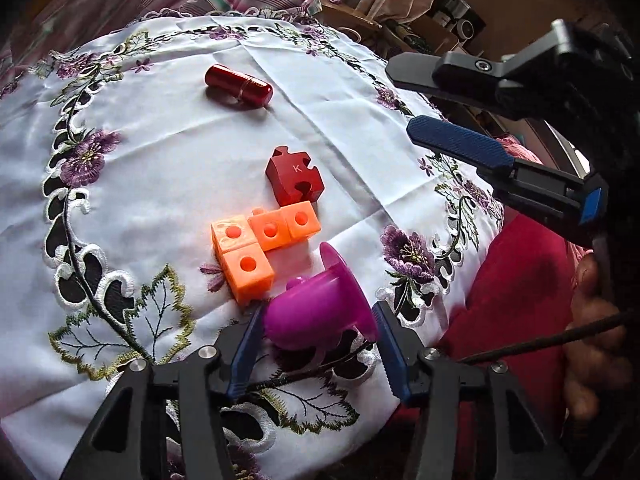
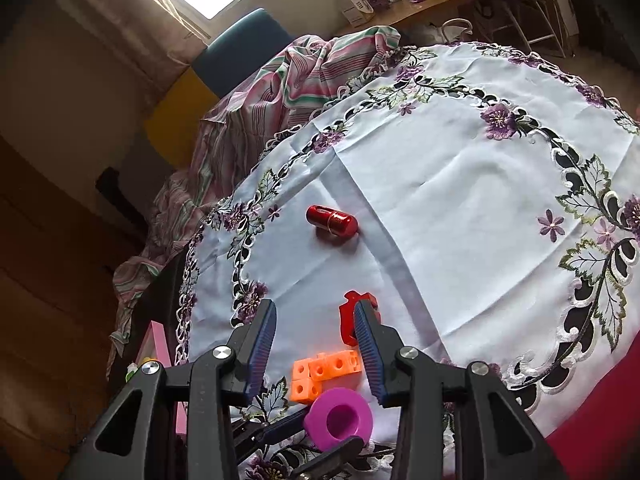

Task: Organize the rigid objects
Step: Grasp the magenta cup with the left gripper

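A purple flanged cup [image 1: 316, 308] [image 2: 338, 418] lies tipped on the white embroidered tablecloth [image 1: 168, 168] near its front edge. My left gripper [image 1: 318, 332] straddles it, with blue pads touching the cup's body on one side and its flange on the other. Just beyond lie an L of orange linked cubes [image 1: 260, 248] [image 2: 320, 372], a dark red notched block marked K [image 1: 294, 176] [image 2: 347, 316] and a glossy red capsule [image 1: 239, 85] [image 2: 332, 222]. My right gripper [image 2: 316, 340] [image 1: 400, 98] hovers above the cloth, jaws apart with nothing between them.
A striped pink and green fabric [image 2: 288, 80] is bunched at the far side of the cloth. A red cloth [image 1: 520, 280] drops off at the table's near edge, where a person's hand [image 1: 596, 320] holds the right gripper. Shelves with boxes [image 2: 360, 4] stand behind.
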Tool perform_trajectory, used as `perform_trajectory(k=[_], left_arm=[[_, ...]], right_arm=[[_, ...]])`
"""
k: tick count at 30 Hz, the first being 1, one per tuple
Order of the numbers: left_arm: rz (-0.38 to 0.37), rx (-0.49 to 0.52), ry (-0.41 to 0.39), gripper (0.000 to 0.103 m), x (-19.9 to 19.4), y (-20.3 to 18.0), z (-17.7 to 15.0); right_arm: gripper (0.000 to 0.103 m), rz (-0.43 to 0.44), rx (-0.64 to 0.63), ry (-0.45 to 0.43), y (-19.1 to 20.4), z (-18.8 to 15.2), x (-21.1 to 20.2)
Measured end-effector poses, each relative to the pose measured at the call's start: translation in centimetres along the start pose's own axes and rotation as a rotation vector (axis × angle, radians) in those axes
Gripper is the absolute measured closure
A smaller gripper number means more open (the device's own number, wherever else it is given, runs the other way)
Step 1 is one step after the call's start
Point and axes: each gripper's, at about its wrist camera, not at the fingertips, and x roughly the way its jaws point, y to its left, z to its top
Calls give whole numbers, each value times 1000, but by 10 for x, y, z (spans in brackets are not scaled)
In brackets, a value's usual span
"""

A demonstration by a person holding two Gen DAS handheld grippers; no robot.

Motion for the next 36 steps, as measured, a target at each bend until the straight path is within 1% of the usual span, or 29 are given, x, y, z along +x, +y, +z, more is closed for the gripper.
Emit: perform_trajectory(k=[4,6,13,15,18,19,20,21,22,24,26,27,31,34,36], left_arm=[[11,7,-24,48,-13,6,-7],[29,7,-44,48,-24,9,-11],[96,-11,-111,48,-61,32,-28],[110,-11,-130,48,-70,36,-34],[123,-12,-154,48,-84,42,-43],[128,-12,-161,48,-88,44,-46],[133,-16,-166,48,-92,46,-48],[132,-24,-169,48,-96,49,-50],[127,-32,-171,48,-98,50,-51],[123,-48,-181,48,-104,54,-54],[118,-57,-189,48,-109,57,-56],[117,-60,-194,48,-111,58,-57],[109,-67,-216,48,-121,60,-60],[105,-77,-230,48,-128,63,-63],[105,-85,-239,48,-132,67,-65]], right_arm=[[62,1,-5,16,1,0,2],[62,1,-10,33,2,-1,5],[62,-36,-27,145,4,-2,22],[62,-53,-41,191,6,-3,29],[55,-93,-97,272,15,-6,42],[49,-102,-120,305,18,-8,47],[46,-113,-141,333,22,-10,51],[39,-131,-162,359,26,-12,57],[36,-148,-178,378,28,-13,61],[36,-179,-199,409,33,-15,68],[32,-200,-221,447,37,-17,77],[28,-210,-231,463,39,-18,81],[26,-287,-281,503,45,-21,99],[26,-314,-303,544,46,-26,112],[26,-347,-320,560,46,-30,118]])
